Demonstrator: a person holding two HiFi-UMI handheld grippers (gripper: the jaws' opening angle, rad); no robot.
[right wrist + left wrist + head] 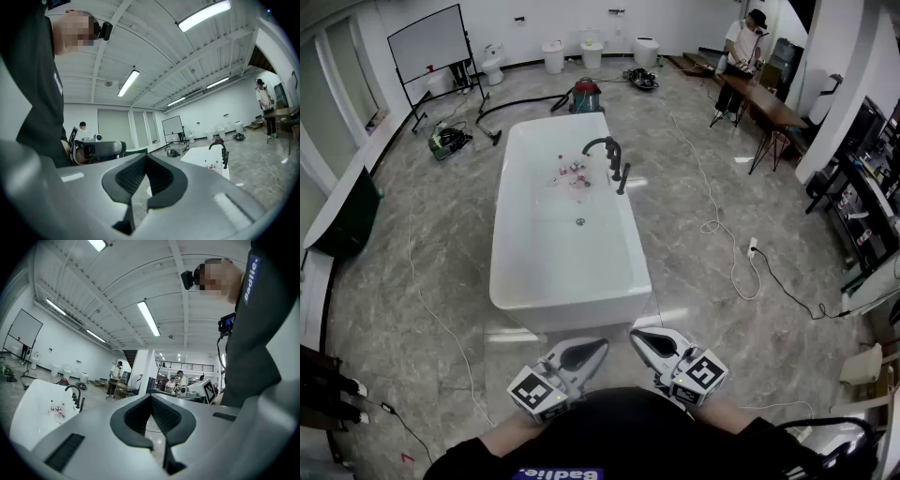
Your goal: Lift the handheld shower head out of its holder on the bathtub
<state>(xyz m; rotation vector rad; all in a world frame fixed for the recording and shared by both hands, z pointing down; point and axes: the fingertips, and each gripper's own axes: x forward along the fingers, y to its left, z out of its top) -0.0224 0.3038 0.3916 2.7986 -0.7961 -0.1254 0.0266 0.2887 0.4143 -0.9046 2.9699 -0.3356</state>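
Observation:
A white bathtub point(567, 281) stands in the middle of the floor, some way ahead of me. On its right rim a black faucet point(605, 148) curves up. The black handheld shower head point(623, 178) rests in its holder beside the faucet. Both grippers are held close to my body, well short of the tub and level. My left gripper point(598, 345) is shut with nothing in it, and my right gripper point(636, 336) likewise. The left gripper point(150, 396) view shows the tub point(28, 408) and faucet point(74, 391) at its left. The right gripper point(145, 156) view shows the faucet point(218, 145) and shower head point(225, 160) at its right.
Small bottles point(570, 172) lie inside the tub. A red vacuum cleaner point(586, 95) and hoses sit behind it. White cables point(712, 225) trail over the floor at the right. A whiteboard point(429, 42), toilets point(553, 56) and a table point(764, 101) with a person line the far side.

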